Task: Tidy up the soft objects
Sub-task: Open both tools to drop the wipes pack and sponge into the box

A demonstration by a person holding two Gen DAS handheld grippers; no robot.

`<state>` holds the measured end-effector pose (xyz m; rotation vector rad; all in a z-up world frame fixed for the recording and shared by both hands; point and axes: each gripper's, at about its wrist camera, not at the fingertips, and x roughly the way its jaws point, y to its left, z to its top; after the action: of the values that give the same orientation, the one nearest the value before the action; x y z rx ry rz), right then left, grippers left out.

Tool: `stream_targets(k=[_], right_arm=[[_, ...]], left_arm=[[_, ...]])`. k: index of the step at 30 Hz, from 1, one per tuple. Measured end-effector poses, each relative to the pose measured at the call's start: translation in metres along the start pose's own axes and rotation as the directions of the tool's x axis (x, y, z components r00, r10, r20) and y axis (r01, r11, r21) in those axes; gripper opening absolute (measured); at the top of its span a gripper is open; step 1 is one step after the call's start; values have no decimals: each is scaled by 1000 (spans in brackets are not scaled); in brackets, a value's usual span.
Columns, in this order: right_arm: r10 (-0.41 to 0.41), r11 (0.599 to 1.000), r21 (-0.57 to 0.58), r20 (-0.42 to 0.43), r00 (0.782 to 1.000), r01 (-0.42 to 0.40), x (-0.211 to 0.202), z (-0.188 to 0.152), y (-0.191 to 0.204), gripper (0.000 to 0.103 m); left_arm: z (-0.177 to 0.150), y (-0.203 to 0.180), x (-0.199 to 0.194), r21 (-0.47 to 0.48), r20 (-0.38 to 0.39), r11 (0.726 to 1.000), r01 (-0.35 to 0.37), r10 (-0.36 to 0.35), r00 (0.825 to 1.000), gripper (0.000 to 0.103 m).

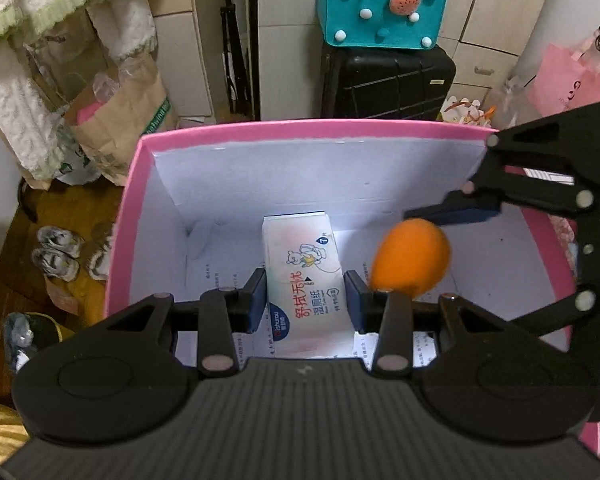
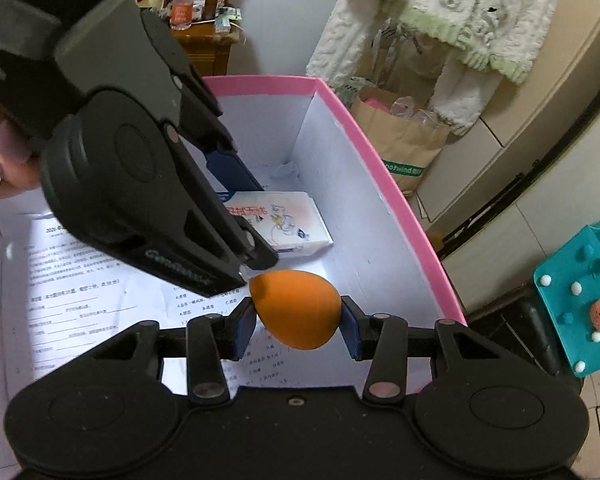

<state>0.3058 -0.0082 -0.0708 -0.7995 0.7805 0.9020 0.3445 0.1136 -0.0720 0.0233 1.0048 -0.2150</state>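
While the right gripper (image 2: 299,317) pinches an orange sponge egg (image 2: 296,308), its 2 pads touch both sides. Left gripper (image 1: 306,295) – jaws spread, apart from the wet-wipes pack (image 1: 302,276) – hangs over the pink box (image 1: 132,184), sponge at 3 o'clock.

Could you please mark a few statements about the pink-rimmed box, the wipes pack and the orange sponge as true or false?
1. The orange egg-shaped sponge sits between the right gripper's blue pads. True.
2. The white pack of wet wipes lies on the wooden floor. False: it is inside the pink-rimmed cardboard box.
3. The left gripper straddles the wipes pack. True.
4. The teal felt bag sits inside the box. False: it rests on a black suitcase behind the box.
5. The box walls are white inside. True.
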Motion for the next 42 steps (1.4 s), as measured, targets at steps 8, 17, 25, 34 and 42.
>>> stream_targets(k=[8, 17, 25, 34, 42], right_arm=[[-65, 997, 33, 38, 997, 64, -9, -7, 7, 62], [-57, 982, 187, 169, 984, 24, -77, -24, 23, 63], [-41, 956, 293, 168, 985, -10, -121, -39, 30, 63], [-33, 928, 372, 161, 986, -29, -170, -56, 45, 63], [-47, 917, 397, 178, 983, -28, -206, -77, 72, 63]], left_arm=[[-6, -5, -30, 50, 90, 998, -28, 23, 996, 54], [-17, -21, -73, 103, 40, 991, -82, 78, 996, 64], [-33, -47, -125, 159, 62, 984, -85, 75, 995, 71], [-57, -76, -181, 230, 118, 969, -86, 60, 991, 82], [-91, -104, -204, 300, 98, 952, -60, 31, 995, 85]])
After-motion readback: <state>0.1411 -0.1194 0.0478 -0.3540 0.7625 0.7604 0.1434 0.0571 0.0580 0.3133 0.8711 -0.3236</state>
